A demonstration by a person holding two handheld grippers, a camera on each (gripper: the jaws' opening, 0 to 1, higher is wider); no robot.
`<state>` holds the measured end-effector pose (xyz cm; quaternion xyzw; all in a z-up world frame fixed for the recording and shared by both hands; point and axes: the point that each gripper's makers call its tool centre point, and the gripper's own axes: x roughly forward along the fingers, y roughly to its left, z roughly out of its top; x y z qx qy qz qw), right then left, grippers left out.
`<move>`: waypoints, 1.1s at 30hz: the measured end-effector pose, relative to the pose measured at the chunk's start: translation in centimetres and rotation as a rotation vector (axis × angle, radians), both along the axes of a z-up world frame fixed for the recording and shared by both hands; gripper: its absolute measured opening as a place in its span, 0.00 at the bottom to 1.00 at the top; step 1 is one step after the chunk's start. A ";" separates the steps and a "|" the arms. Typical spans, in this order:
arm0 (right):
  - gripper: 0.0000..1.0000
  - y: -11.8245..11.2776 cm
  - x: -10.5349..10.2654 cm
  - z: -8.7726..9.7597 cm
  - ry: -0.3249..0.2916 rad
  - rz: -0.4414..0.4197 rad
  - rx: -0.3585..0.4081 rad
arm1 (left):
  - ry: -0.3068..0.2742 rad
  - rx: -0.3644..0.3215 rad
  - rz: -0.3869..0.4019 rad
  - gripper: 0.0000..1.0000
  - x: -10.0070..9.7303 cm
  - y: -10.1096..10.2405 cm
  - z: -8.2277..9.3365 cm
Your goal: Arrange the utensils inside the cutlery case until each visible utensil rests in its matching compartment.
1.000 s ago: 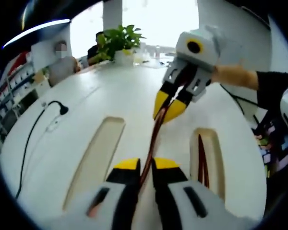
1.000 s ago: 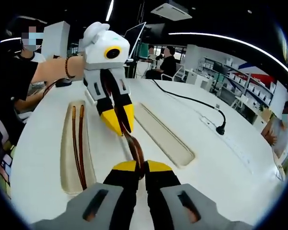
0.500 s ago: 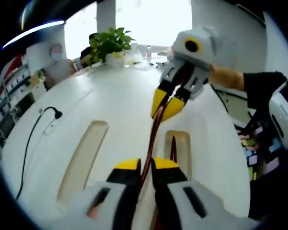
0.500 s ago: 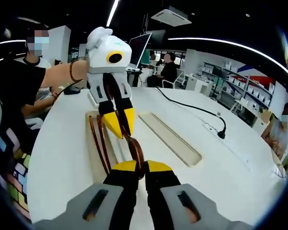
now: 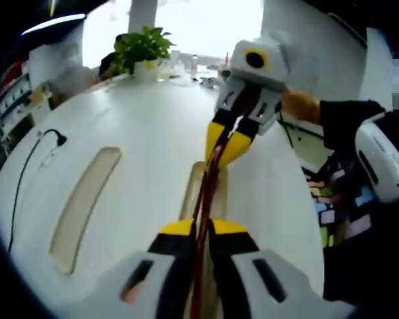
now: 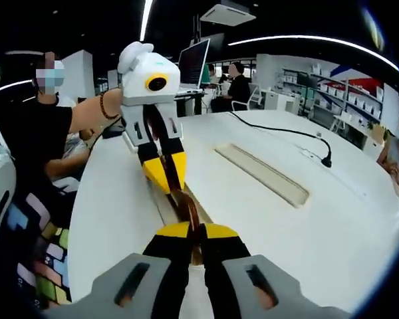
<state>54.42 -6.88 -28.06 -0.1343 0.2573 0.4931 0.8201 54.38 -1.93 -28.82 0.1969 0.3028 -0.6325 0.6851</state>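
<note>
Chopsticks (image 5: 205, 193), reddish-brown and slender, are held at both ends between the two grippers above the white surface (image 5: 139, 133). In the left gripper view, the left gripper (image 5: 203, 229) has its yellow-tipped fingers (image 5: 177, 229) clamped together on the near end of the chopsticks, while the right gripper (image 5: 227, 143) enters from above right with its fingers closed on the far end. The chopsticks run in line with a long recessed compartment (image 5: 194, 189) in the surface, directly above it; whether they touch its floor cannot be determined. A second, similar compartment (image 5: 85, 196) lies to the left, well apart, with nothing visible in it. A black cable (image 5: 23, 179) trails across the surface at far left, and a potted plant (image 5: 141, 46) stands at the far edge. In the right gripper view, the right gripper (image 6: 199, 231) grips the chopsticks (image 6: 186, 206) with its fingers (image 6: 175, 231) pressed together, and the left gripper (image 6: 166, 174) faces it from above, likewise closed on the chopsticks. The compartment beneath (image 6: 161, 203) is largely hidden by both grippers. The other compartment (image 6: 263, 174) lies to the right, near a cable (image 6: 286, 133). A person's forearm (image 6: 90, 109) extends behind the left gripper.
</note>
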 end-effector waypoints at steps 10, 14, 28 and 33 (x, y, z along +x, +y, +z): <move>0.04 0.6 -0.7 -0.9 0.108 0.014 0.005 | -0.005 0.008 0.005 0.09 -0.2 0.5 -1.2; 0.04 0.9 -1.2 -0.8 0.195 -0.001 0.063 | 0.009 -0.002 0.019 0.10 -0.1 0.8 -1.1; 0.05 0.3 -1.4 -1.2 0.304 -0.009 0.081 | 0.008 -0.001 0.030 0.11 0.2 1.1 -1.0; 0.10 0.1 -1.7 -1.2 0.324 0.000 0.083 | 0.030 -0.007 0.038 0.11 0.2 1.1 -0.9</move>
